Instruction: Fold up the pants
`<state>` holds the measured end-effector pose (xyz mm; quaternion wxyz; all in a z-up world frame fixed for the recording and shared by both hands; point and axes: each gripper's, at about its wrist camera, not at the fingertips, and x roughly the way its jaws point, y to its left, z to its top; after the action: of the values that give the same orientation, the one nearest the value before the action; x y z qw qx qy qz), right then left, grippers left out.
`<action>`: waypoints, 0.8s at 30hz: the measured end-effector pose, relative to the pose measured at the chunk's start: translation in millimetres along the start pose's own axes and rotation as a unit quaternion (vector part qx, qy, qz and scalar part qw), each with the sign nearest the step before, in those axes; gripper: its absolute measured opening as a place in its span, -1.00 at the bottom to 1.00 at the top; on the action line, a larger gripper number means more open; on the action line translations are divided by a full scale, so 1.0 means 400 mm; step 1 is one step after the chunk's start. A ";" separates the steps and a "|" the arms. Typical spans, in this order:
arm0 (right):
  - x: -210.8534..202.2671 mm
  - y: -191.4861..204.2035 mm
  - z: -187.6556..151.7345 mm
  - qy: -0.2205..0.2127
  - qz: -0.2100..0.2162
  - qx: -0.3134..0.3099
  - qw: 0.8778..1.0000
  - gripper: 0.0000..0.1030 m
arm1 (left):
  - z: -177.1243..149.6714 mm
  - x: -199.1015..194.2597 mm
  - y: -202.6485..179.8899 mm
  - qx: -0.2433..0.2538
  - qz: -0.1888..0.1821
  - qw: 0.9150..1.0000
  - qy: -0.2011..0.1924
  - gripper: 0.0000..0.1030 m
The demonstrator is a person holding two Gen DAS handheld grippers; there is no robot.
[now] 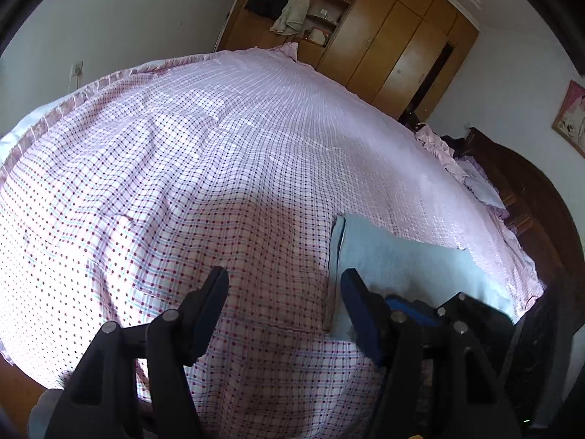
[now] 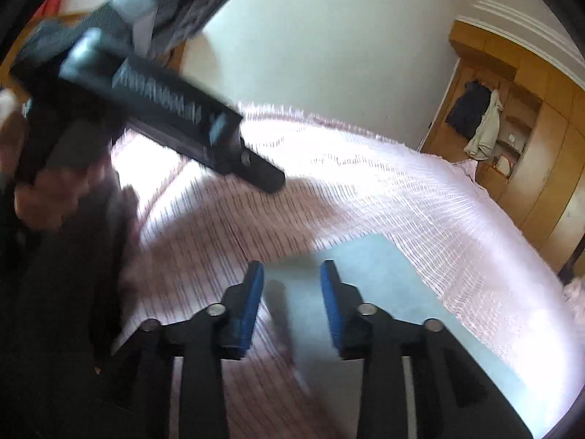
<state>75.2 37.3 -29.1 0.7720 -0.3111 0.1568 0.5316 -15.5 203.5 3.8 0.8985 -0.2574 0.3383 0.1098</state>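
A wide bed [image 1: 256,139] filled both views, spread with a pink and white checked cover that ran to the far wall, where a wooden wardrobe [image 1: 398,47] stood at the right with a pale garment [image 1: 294,7] hanging on its open shelves. The pants [image 1: 409,267], a light blue piece of cloth, lay flat on the near right part of the bed, their left edge straight and neatly stacked, which suggested at least one fold was already laid down. The left gripper [image 1: 285,285] hovered above the cover just left of that edge, jaws standing well apart with nothing between them. The right gripper [image 2: 292,285] hung over the blue cloth, jaws partly parted and empty; the cloth below looked flat and let go, though the right wrist view was smeared by motion, so contact could not be ruled out. In that same view a hand [image 2: 47,197] gripped the left tool's handle at the far left. The step in hand appeared to be a release after setting down a fold. The next move would likely call for both grippers to take the cloth at matching edges, pinching through every layer so the stack stayed square.
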 end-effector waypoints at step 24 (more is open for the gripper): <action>0.095 -0.065 0.031 -0.003 0.061 0.079 0.995 -1.00 | -0.007 0.004 -0.021 0.014 0.010 1.000 0.006 0.31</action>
<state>112.5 66.6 -33.4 0.7607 -0.2372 0.2145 0.5649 -12.9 195.1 4.2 0.8987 -0.2422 0.3479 0.1125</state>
